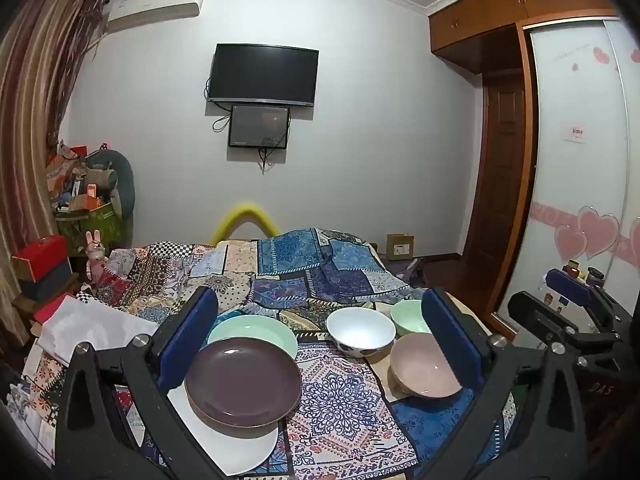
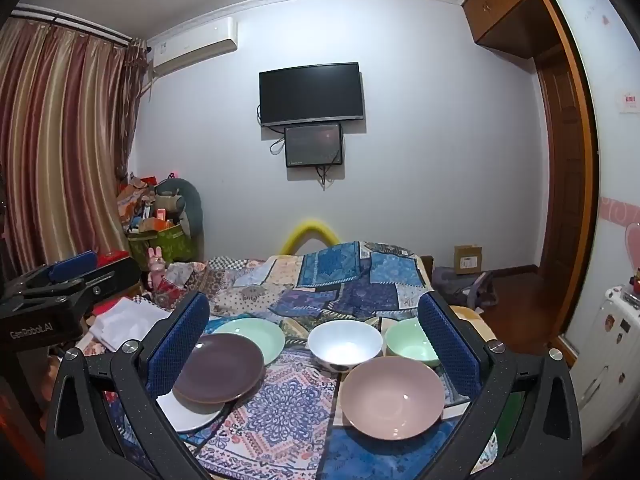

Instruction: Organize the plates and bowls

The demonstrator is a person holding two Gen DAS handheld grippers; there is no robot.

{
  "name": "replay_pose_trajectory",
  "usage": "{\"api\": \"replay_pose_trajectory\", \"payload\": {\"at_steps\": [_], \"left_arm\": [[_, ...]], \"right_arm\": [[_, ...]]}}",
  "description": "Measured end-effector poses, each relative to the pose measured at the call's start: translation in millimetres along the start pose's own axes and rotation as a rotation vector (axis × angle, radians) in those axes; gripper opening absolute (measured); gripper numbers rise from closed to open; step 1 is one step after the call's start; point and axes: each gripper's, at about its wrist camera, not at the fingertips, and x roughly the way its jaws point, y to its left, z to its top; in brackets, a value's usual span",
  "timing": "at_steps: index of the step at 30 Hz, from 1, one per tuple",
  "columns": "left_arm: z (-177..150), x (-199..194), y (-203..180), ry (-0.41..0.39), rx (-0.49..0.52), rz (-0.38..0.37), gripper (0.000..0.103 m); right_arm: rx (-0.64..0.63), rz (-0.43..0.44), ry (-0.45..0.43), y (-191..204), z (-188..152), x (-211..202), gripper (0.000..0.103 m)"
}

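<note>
In the left wrist view the left gripper (image 1: 320, 340) hangs over the near edge of a patchwork cloth (image 1: 340, 400), its blue-padded jaws spread wide with nothing between the pads. Nearest the camera, at lower left of the frame, a white plate (image 1: 236, 452) lies on the cloth, and a brown plate (image 1: 243, 384) sits on top of it, overlapping its far half. The brown plate's left rim lies just beside the left pad; whether they touch I cannot tell. Behind it a green plate (image 1: 260, 330) shows its far half. All three plates are empty.

At lower right of the same frame a pink bowl (image 1: 424, 368) stands just inside the right pad. Farther back, a white bowl (image 1: 360, 330) sits at centre, with a green bowl (image 1: 410, 316) to its right, partly hidden by the right pad. Each bowl is upright and empty.

In the right wrist view the right gripper (image 2: 314, 344) also stands with jaws fully apart and grips nothing. The pink bowl (image 2: 394, 396) lies nearest, at lower right between the pads. The plate stack lies at lower left by the left pad. The white and green bowls stand behind, near the right pad.

Beyond the dishes the cloth runs back to a wall bearing a TV (image 2: 312, 94).
</note>
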Motion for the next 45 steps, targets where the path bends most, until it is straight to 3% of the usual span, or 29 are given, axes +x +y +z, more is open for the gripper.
{"api": "replay_pose_trajectory", "payload": {"at_steps": [45], "left_arm": [[-5.0, -1.8, -9.9, -0.011, 0.063, 0.013, 0.103]], "right_arm": [[0.018, 0.007, -0.02, -4.5, 1.9, -3.2, 0.103]]}}
